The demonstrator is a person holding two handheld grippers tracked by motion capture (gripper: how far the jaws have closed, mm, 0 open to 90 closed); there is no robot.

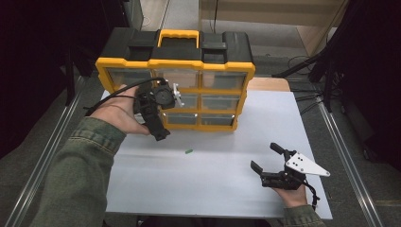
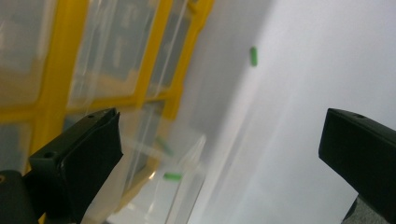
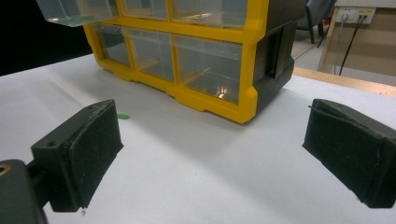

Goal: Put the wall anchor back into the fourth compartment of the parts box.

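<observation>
- The left gripper was up in front of the yellow and black plastic box of little see-through drawers, which stood at the far edge of the white table.
- Its jaws stood wide open with nothing between them.
- One small clear plastic drawer was pulled part way out on the left side of the box, just beside that gripper. In the right gripper view the same drawer stuck out past the box front.
- A little green piece lay inside the pulled-out drawer.
- Another tiny green stick lay alone on the table, near the middle, a bit in front of the box. It also showed in the left gripper view and the right gripper view.
- The green stick looked very light and hard, and so small that it could slip or flick away. I think the best grip would be across its thin middle, with the jaws coming straight down.
- The drawer looked light, thin and smooth, so it could slide fast or tip. I think its front lip would be the best place to push or pull.
- The right gripper rested near the table's near right corner. Its jaws were wide open too and held nothing.
</observation>
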